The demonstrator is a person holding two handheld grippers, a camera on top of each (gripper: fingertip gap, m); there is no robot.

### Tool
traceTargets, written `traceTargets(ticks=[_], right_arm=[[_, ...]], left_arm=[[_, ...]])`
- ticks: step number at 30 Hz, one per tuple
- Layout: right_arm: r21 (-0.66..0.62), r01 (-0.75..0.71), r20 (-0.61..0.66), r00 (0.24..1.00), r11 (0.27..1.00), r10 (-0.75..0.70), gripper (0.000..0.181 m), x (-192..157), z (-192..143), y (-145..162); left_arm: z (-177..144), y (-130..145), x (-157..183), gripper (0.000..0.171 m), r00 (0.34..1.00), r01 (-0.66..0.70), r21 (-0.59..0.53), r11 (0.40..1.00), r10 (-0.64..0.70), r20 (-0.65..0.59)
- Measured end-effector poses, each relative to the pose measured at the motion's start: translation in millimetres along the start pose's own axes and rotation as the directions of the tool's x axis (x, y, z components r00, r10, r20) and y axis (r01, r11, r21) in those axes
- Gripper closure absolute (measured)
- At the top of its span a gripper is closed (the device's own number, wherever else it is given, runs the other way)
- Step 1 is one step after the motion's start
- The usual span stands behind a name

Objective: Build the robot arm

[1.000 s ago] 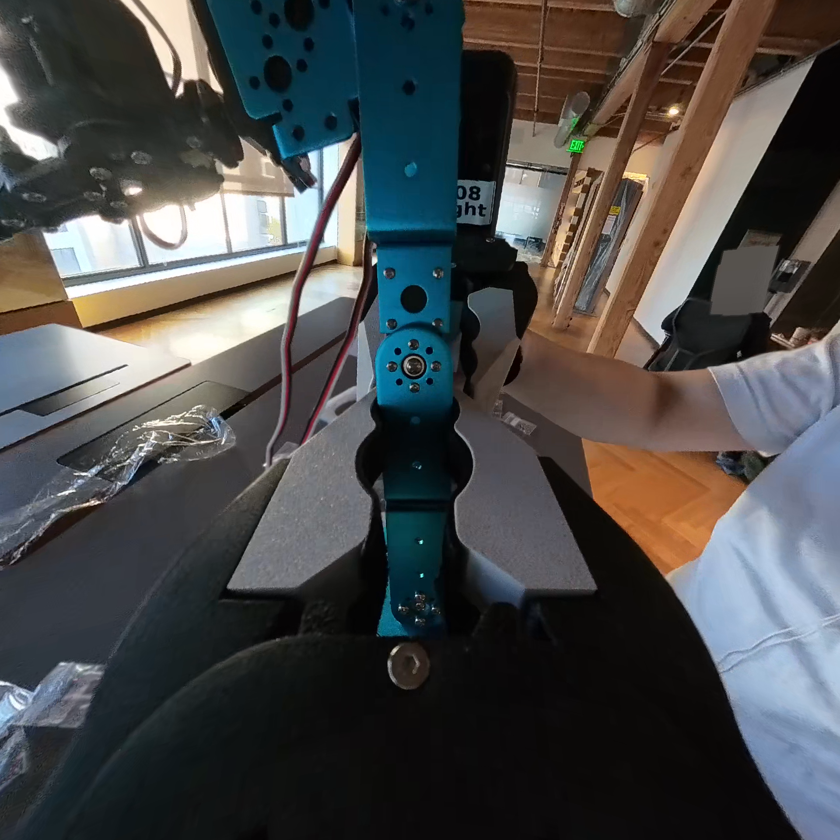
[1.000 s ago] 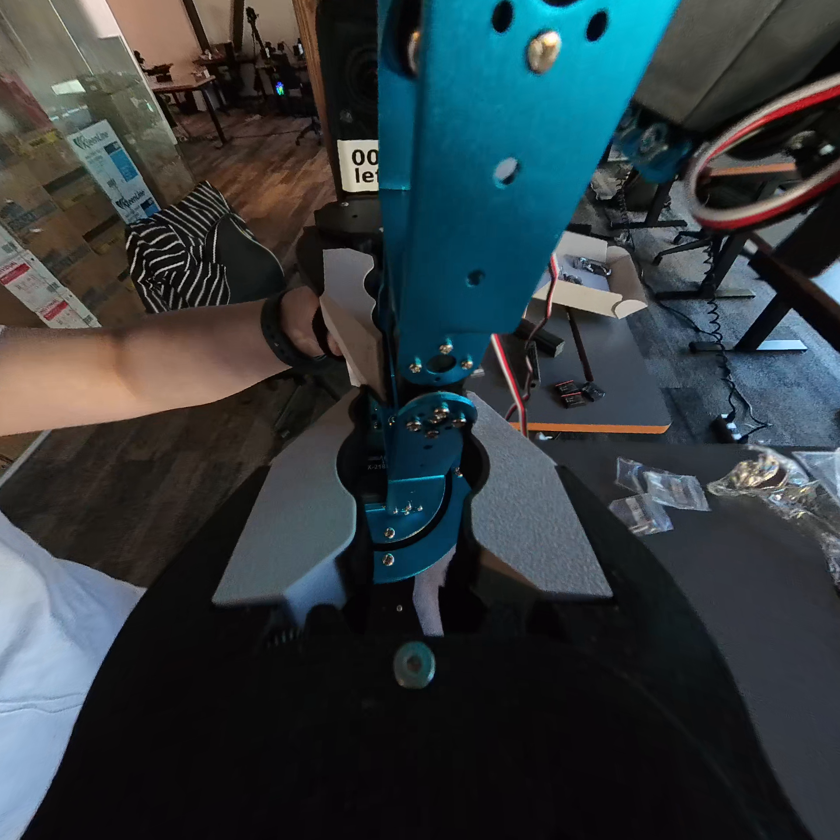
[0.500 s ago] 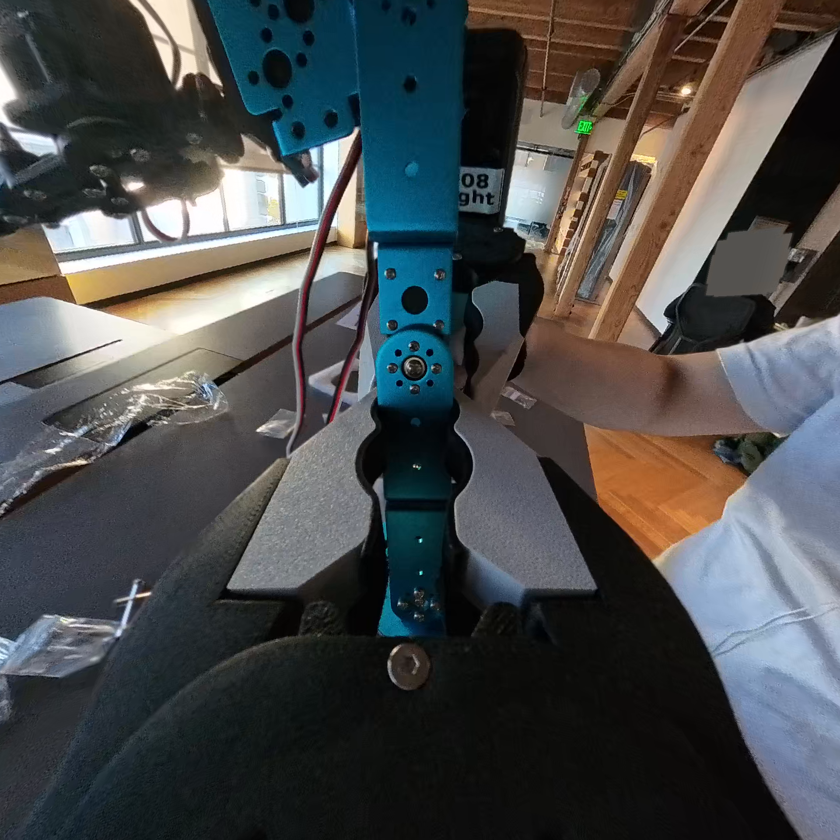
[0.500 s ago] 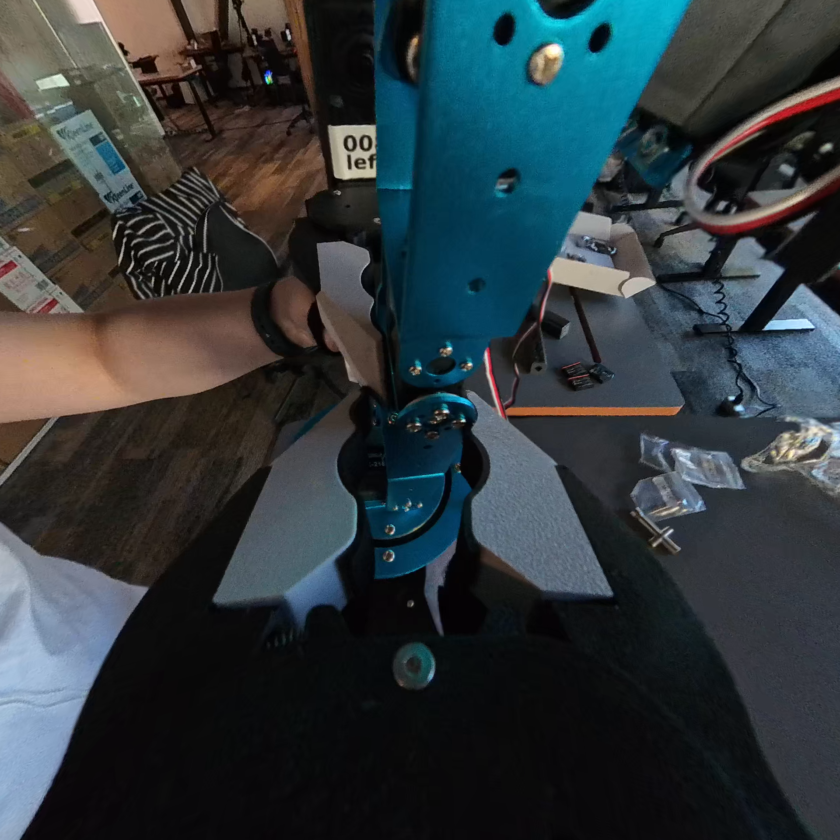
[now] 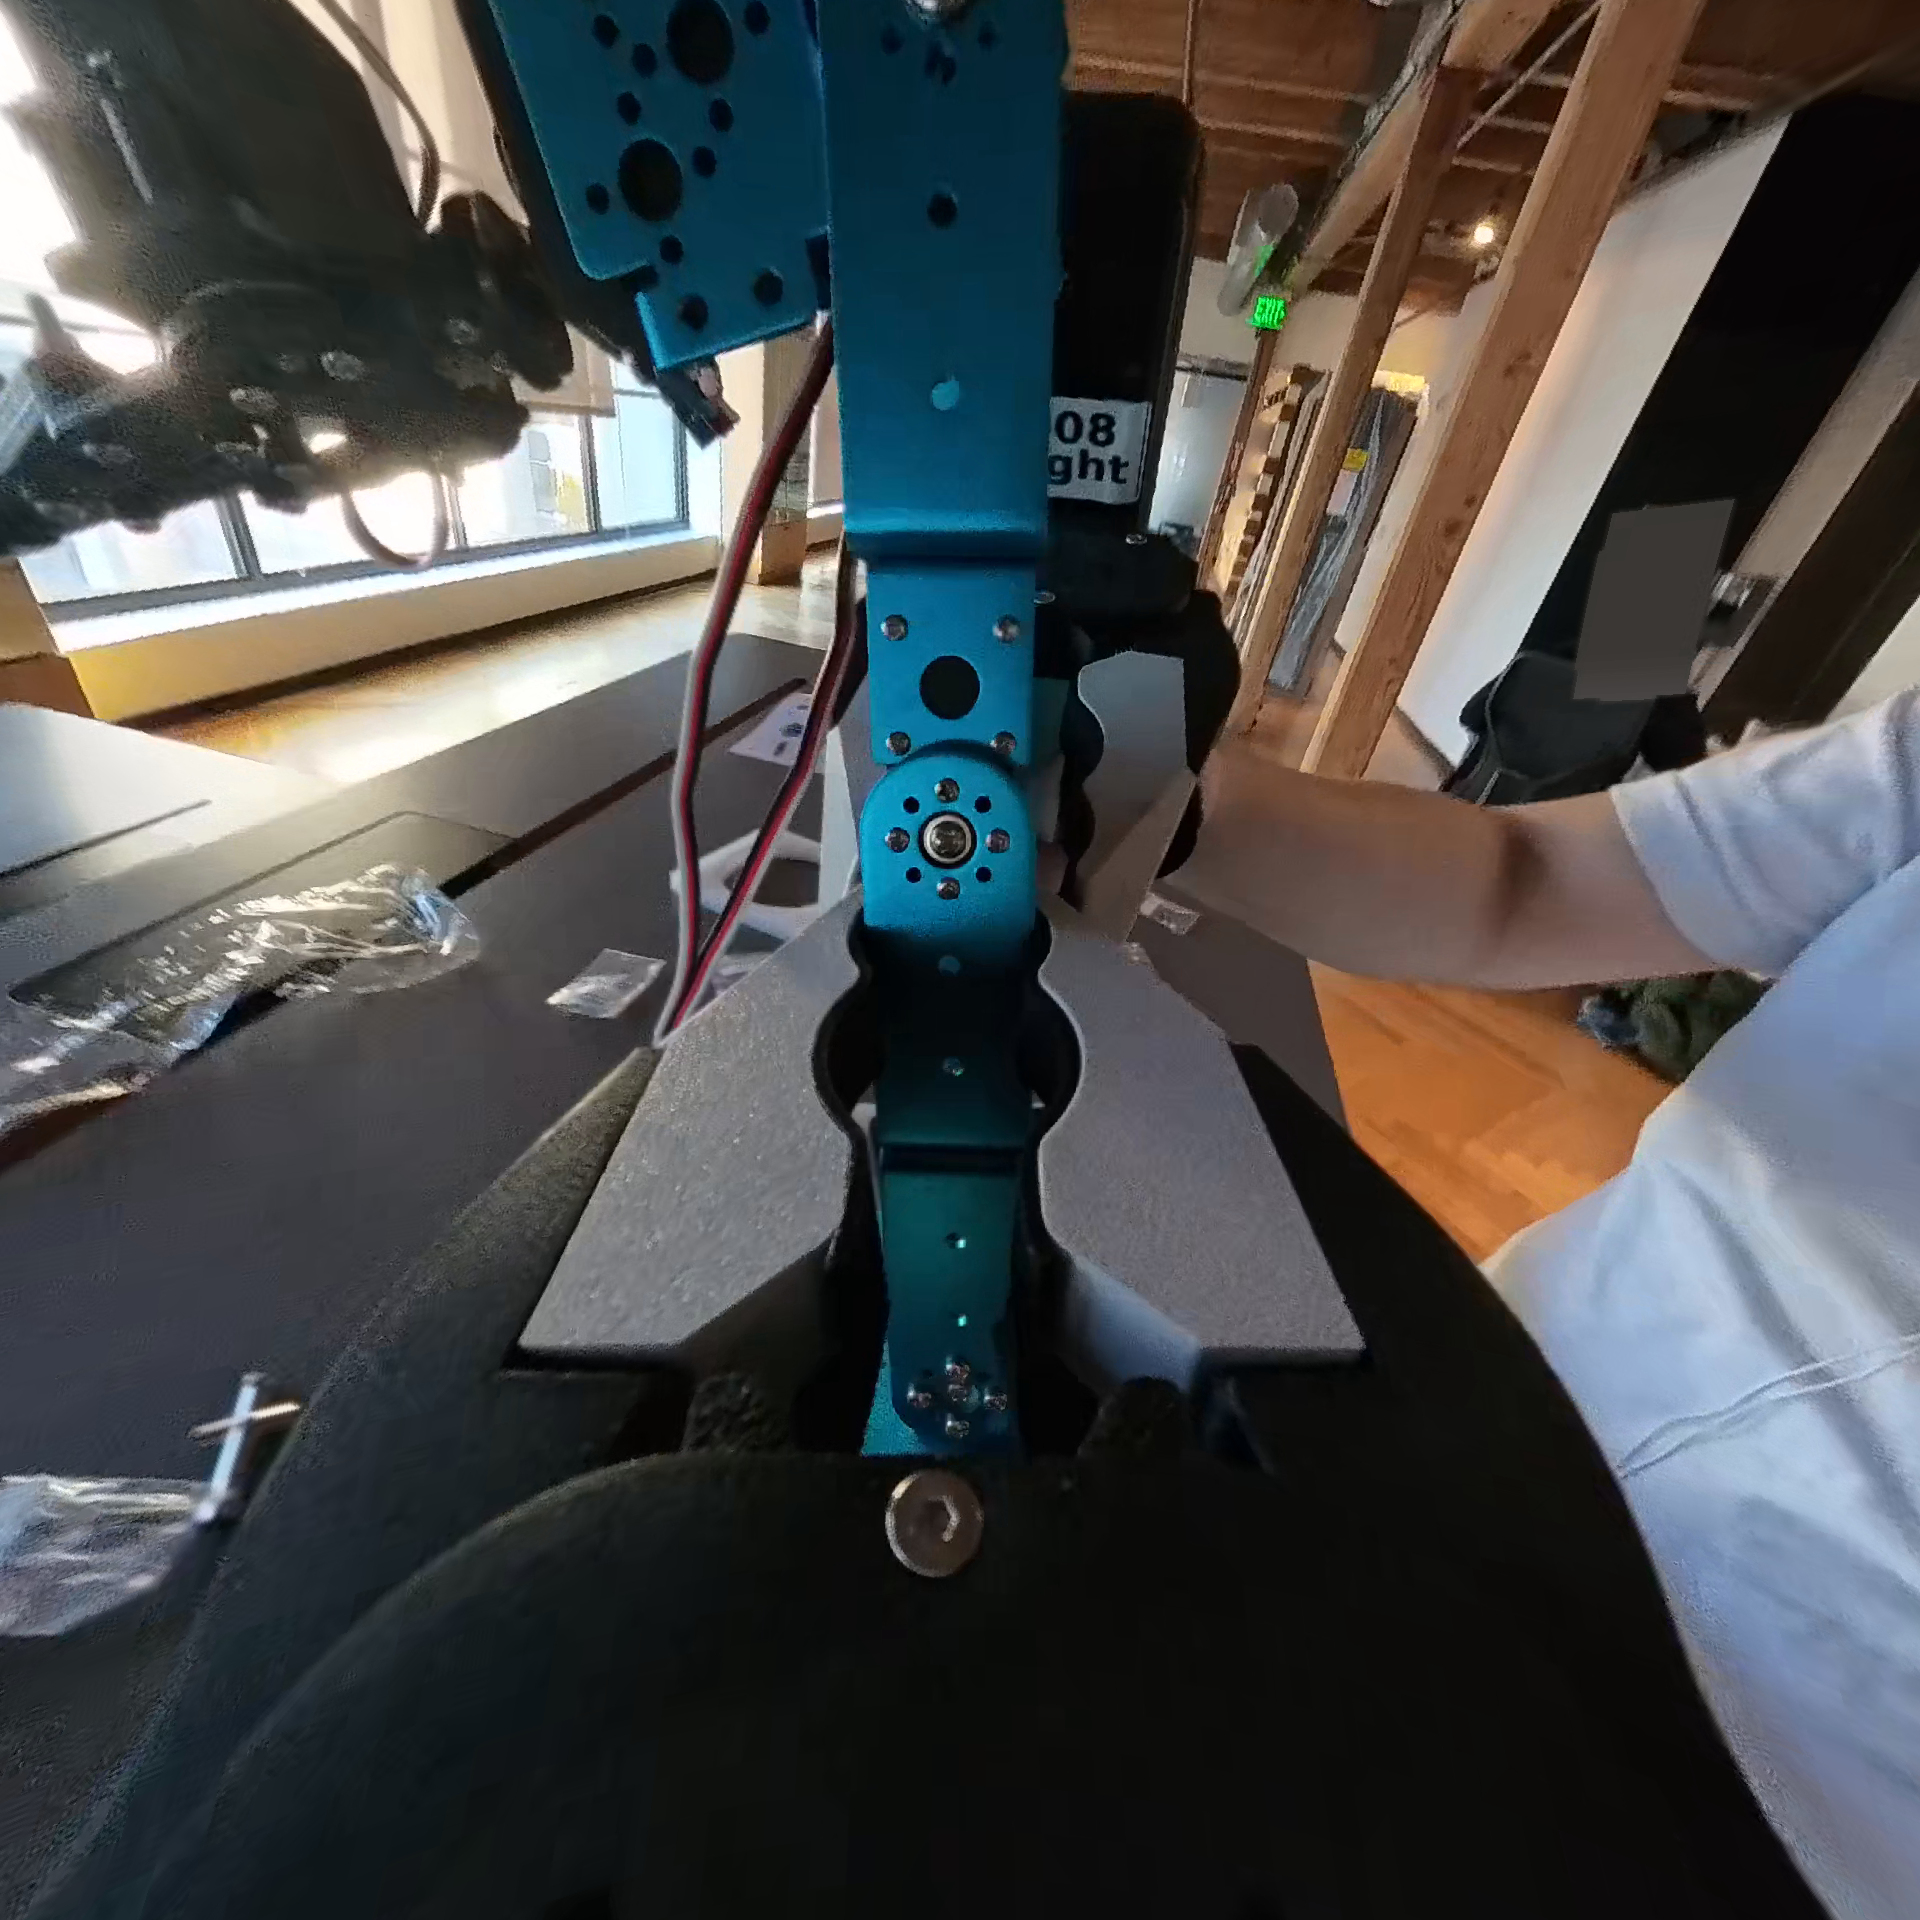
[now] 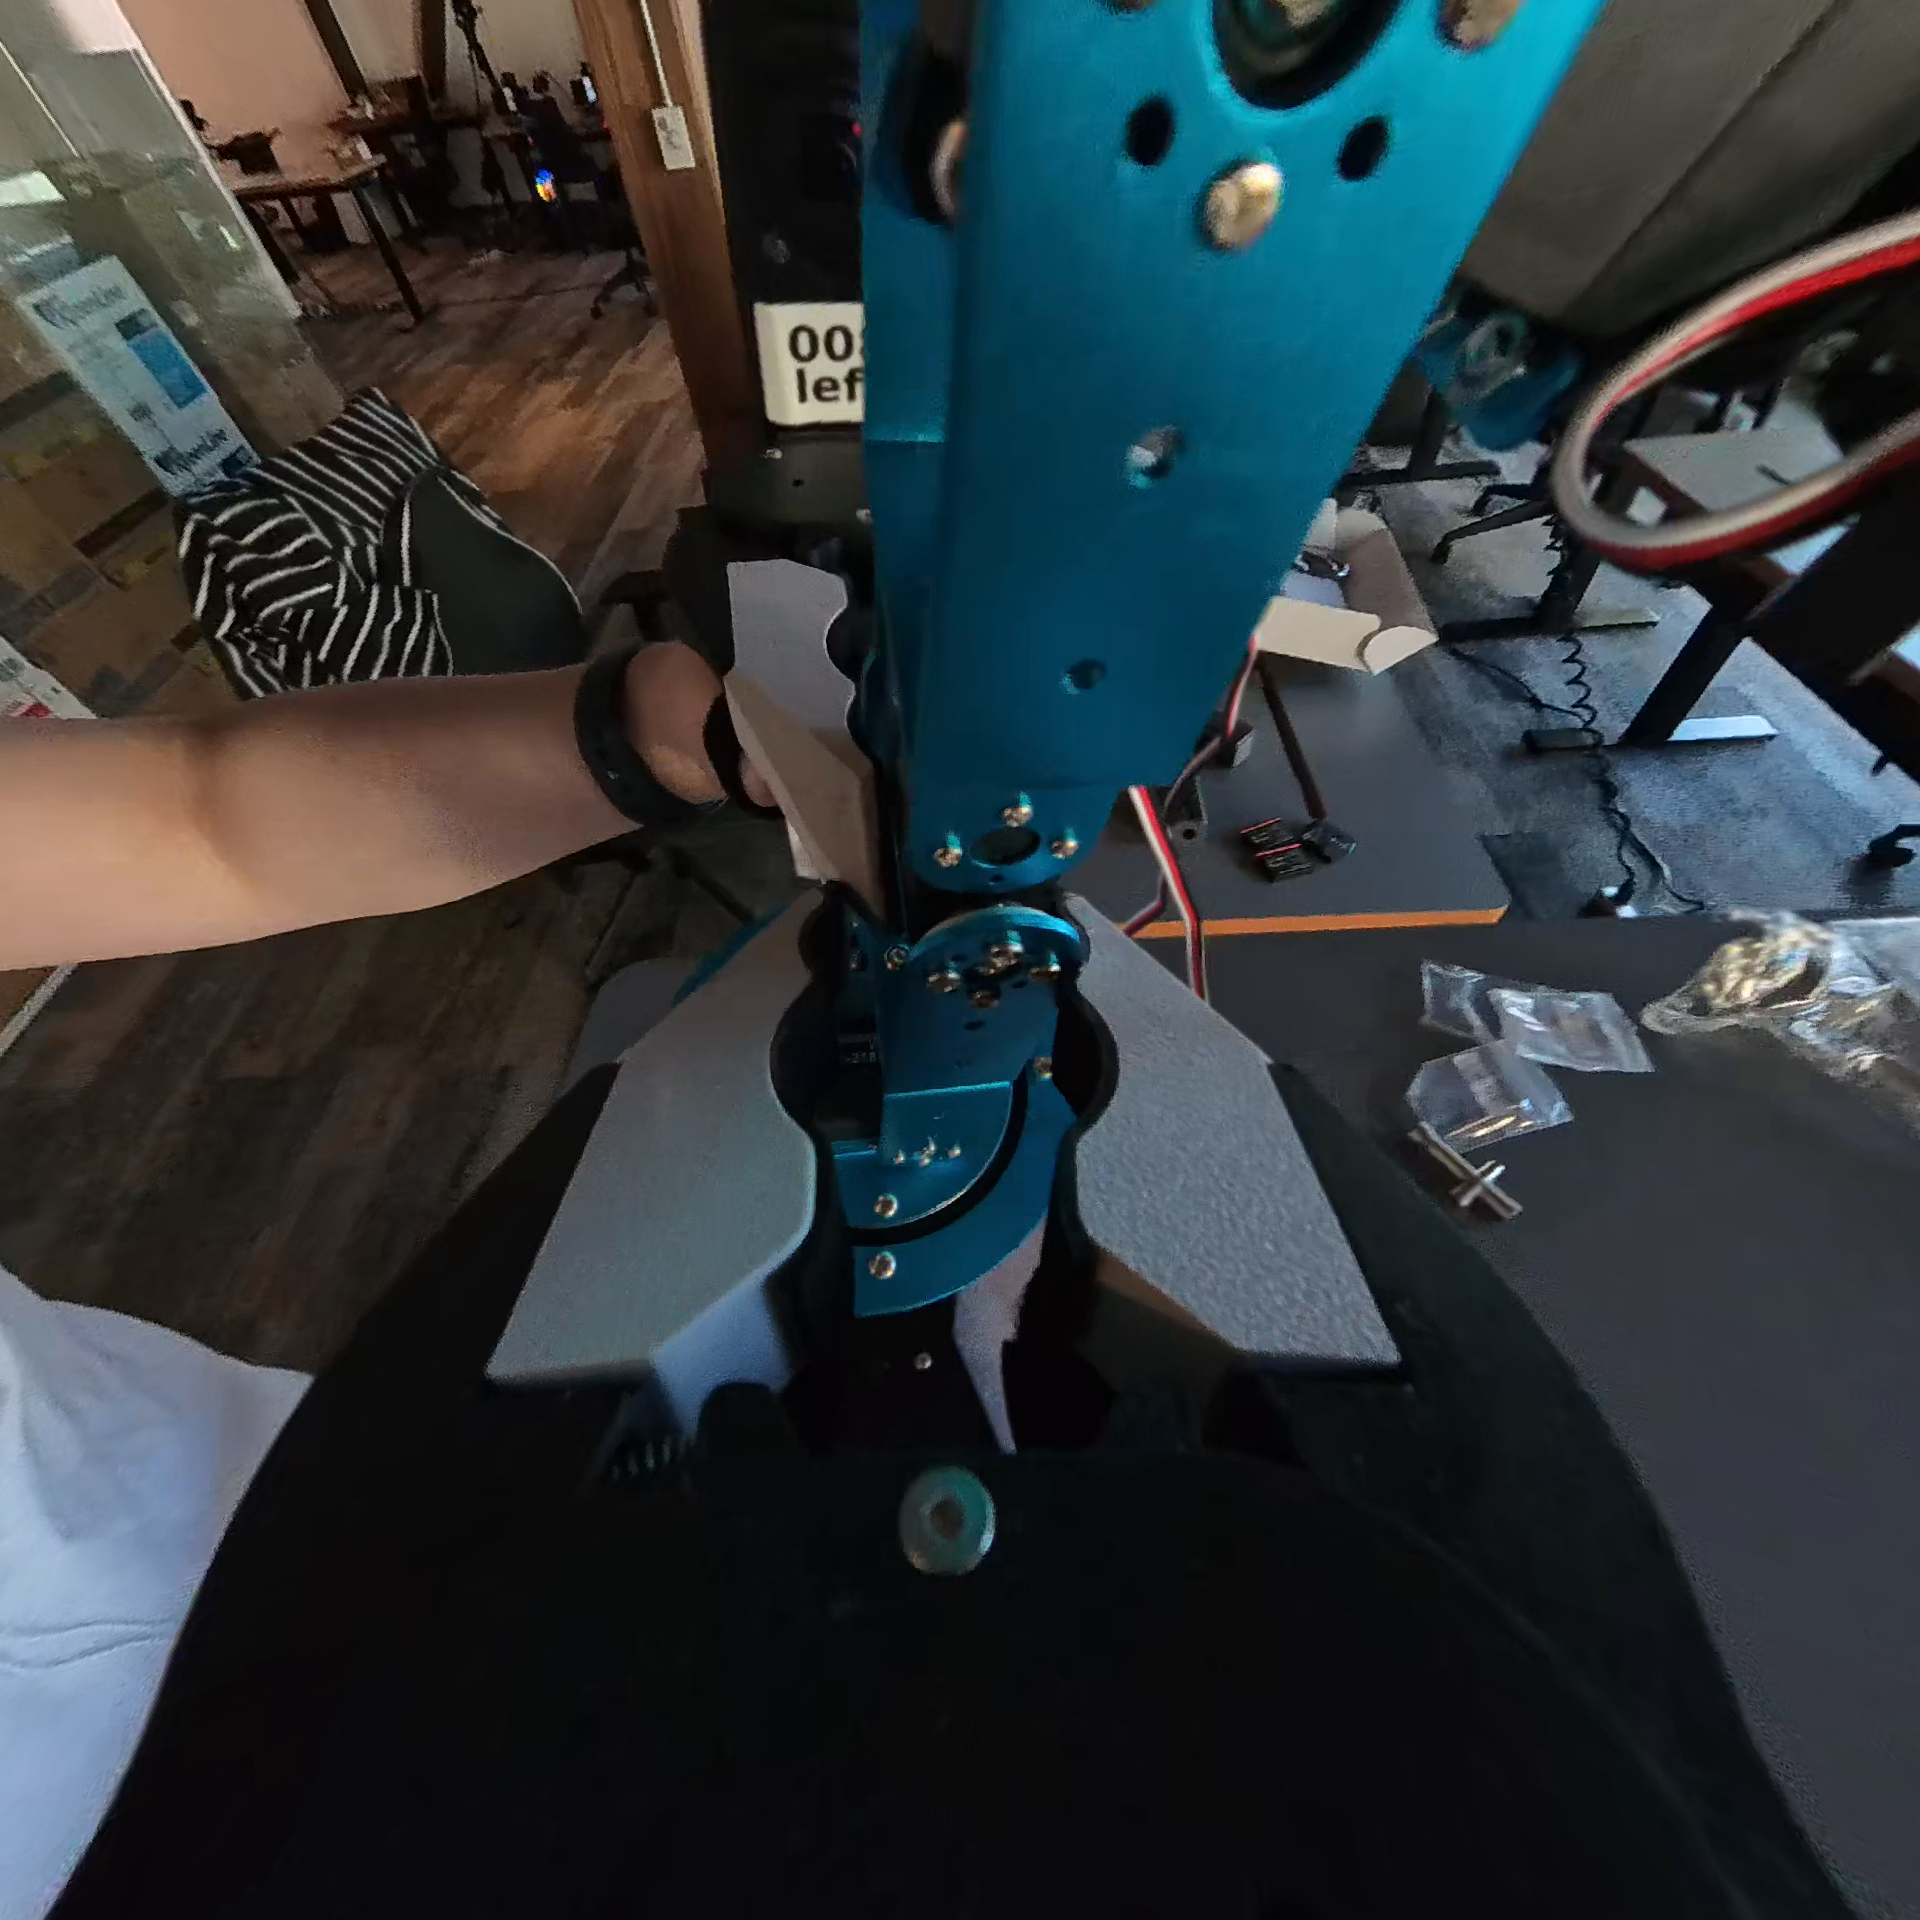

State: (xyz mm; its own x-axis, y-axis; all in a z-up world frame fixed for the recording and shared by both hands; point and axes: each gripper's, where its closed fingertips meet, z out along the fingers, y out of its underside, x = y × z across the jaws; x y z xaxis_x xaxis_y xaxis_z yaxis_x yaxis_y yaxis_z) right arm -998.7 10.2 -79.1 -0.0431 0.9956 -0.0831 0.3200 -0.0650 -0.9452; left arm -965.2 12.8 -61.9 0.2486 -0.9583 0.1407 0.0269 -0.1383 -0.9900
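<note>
Both tongs clamp the same blue metal arm, held upright over the dark table: left gripper low on it, right gripper opposite (wires dangling beside). Best to keep both grips level and steady, I'd say.

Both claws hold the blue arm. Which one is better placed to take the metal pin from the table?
Probably the right claw: the metal pin lies beside its fingers, while for the left claw it sits farther back.
</note>
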Motion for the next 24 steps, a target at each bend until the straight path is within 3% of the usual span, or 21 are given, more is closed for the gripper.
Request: traceTargets(ticks=[9,24], right_arm=[[-0.065,0.030,0.061,0.998,0.997,-0.026,0.146,-36.2,2.6,37.3],[-0.141,0.136,0.092,0.988,0.981,-0.124,0.147,-67.2,4.2,48.6]], left_arm=[[0.5,37.8,33.3,0.152,0.997,-0.009,0.028,1.000,0.006,0.081],[-6.5,48.8,63.5,0.152,0.992,-0.048,0.181,0.982,0.025,0.123]])
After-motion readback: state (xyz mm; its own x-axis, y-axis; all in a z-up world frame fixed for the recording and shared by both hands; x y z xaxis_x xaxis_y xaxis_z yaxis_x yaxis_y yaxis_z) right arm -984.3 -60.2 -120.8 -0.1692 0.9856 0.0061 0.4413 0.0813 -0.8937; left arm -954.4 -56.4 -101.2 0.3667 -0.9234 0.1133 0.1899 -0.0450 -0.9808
